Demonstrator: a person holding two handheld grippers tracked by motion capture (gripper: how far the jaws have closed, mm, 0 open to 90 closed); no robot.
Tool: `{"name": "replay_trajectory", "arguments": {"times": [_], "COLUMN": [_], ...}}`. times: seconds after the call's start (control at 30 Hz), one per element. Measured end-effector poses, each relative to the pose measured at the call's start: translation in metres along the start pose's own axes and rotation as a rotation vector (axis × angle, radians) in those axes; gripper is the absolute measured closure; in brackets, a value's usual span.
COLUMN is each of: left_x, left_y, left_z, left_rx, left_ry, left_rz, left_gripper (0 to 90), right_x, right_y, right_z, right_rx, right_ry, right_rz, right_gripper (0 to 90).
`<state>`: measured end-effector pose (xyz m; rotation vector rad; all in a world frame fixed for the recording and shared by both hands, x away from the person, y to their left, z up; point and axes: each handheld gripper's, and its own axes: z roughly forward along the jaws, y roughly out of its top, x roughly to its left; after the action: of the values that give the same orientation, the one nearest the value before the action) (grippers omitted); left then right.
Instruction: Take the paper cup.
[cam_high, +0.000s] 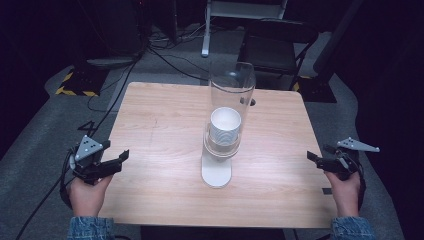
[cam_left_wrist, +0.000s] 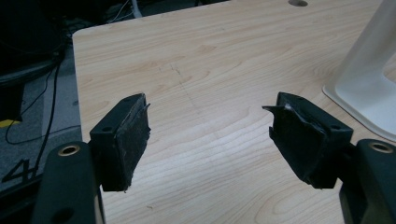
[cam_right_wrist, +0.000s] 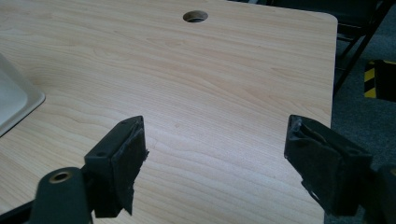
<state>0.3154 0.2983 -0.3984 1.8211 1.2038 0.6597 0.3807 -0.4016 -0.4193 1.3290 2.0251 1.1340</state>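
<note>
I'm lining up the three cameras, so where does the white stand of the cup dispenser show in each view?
High view: the white stand lies at table centre, its base toward the person.
Left gripper view: its upright and base sit at the right edge, beyond the right jaw.
Right gripper view: a corner of the base at the left edge.
Shared landmark: the round cable hole in the table's far edge.

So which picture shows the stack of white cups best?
The high view. There the white cups stand inside the clear tube on its white stand in the middle of the table. The left gripper view catches just the stand's base and post, no cups. The right gripper view catches just a corner of the base.
</note>
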Motion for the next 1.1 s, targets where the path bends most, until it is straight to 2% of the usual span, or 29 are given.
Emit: {"name": "replay_trajectory", "arguments": {"times": [0.1, 0.43, 0.7, 0.8, 0.83, 0.87, 0.9, 0.93, 0.97, 1.0, 1.1], "left_x": [0.0, -0.005, -0.003, -0.002, -0.002, -0.002, -0.002, -0.003, -0.003, -0.003, -0.003], "left_y": [-0.001, 0.002, 0.001, 0.0, 0.0, 0.0, 0.0, 0.0, 0.0, 0.0, 0.0], "left_z": [0.001, 0.003, -0.001, -0.002, -0.002, -0.001, -0.001, -0.001, -0.001, -0.002, -0.002], "left_rx": [-0.004, -0.003, -0.02, -0.024, -0.024, -0.022, -0.021, -0.018, -0.018, -0.02, -0.023], "left_ry": [-0.01, -0.028, -0.035, -0.037, -0.037, -0.037, -0.036, -0.037, -0.037, -0.037, -0.039], "left_rz": [-0.013, 0.0, -0.024, -0.041, -0.041, -0.042, -0.041, -0.037, -0.037, -0.041, -0.05], "left_gripper": [27.9, 27.9, 27.9, 27.9, 27.9, 27.9, 27.9, 28.0, 28.0, 28.1, 28.0], "right_x": [0.002, 0.007, 0.019, 0.029, 0.029, 0.04, 0.04, 0.052, 0.052, 0.063, 0.073], "right_y": [0.0, 0.002, 0.008, 0.013, 0.013, 0.018, 0.018, 0.023, 0.023, 0.028, 0.032], "right_z": [0.0, 0.001, 0.003, 0.011, 0.011, 0.017, 0.017, 0.021, 0.021, 0.025, 0.028], "right_rx": [-0.004, -0.019, -0.041, -0.034, -0.034, -0.03, -0.03, -0.029, -0.029, -0.036, -0.037], "right_ry": [0.004, 0.021, 0.073, 0.119, 0.119, 0.142, 0.142, 0.168, 0.168, 0.197, 0.222], "right_rz": [-0.004, -0.013, -0.027, -0.03, -0.03, -0.051, -0.051, -0.073, -0.073, -0.101, -0.121], "right_gripper": [20.7, 18.8, 18.8, 18.5, 18.5, 18.5, 18.5, 18.4, 18.4, 18.3, 18.2]}}
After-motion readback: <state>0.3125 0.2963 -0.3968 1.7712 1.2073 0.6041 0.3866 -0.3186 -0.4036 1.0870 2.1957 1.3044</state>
